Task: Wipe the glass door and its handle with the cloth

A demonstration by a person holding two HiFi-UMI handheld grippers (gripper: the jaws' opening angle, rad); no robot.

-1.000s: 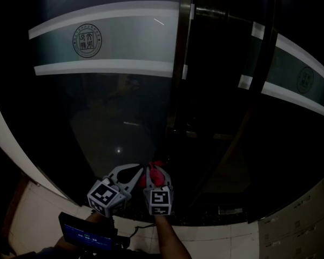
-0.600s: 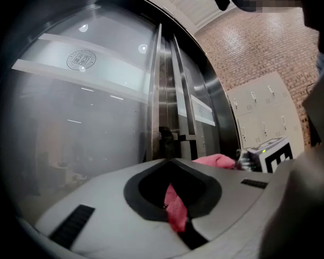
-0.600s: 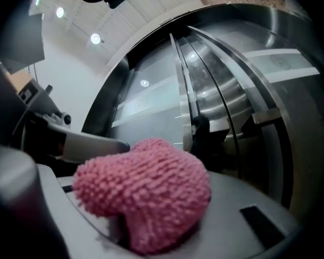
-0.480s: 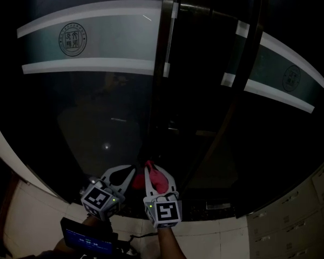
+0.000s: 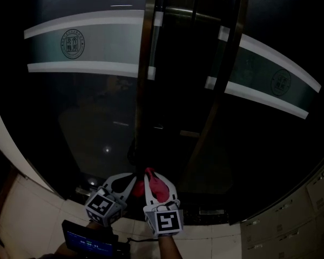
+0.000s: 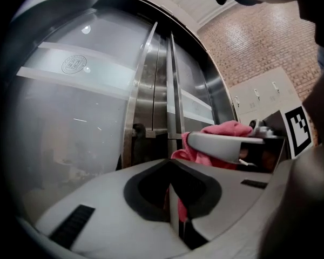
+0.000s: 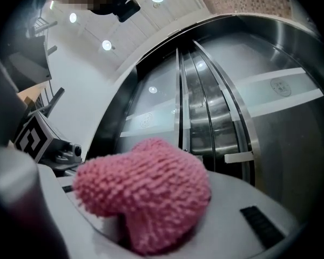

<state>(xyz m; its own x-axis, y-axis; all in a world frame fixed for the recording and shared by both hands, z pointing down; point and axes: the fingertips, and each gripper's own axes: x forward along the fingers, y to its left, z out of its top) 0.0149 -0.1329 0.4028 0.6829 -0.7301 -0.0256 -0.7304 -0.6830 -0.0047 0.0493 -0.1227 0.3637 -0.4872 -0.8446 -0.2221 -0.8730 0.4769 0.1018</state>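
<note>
Head view showed my two hand-held grippers low and near, side by side, in front of the dark glass door [image 5: 92, 117]. My right hand-held gripper [image 5: 154, 178] was clamped on the pink cloth [image 5: 159, 188], which bulged out between its jaws in a nubbly wad. The right gripper view confirmed it: the cloth filled the space between the jaws, and the door's steel uprights [image 7: 205, 117] rose beyond it. My left hand-held gripper [image 5: 133, 177] sat just left of the right one, its jaws brought together at the tips. In the left gripper view a sliver of pink showed at the seam below the tips; I could not tell whether that was cloth pinched there or cloth seen behind. The cloth was near the bottom of the door, by the tall steel upright at the door's edge, which was probably the handle [image 5: 147, 47]. A frosted band [image 5: 108, 50] with a round seal crossed the glass far above. Pale floor tiles [image 5: 38, 220] lay nearest me.
</note>
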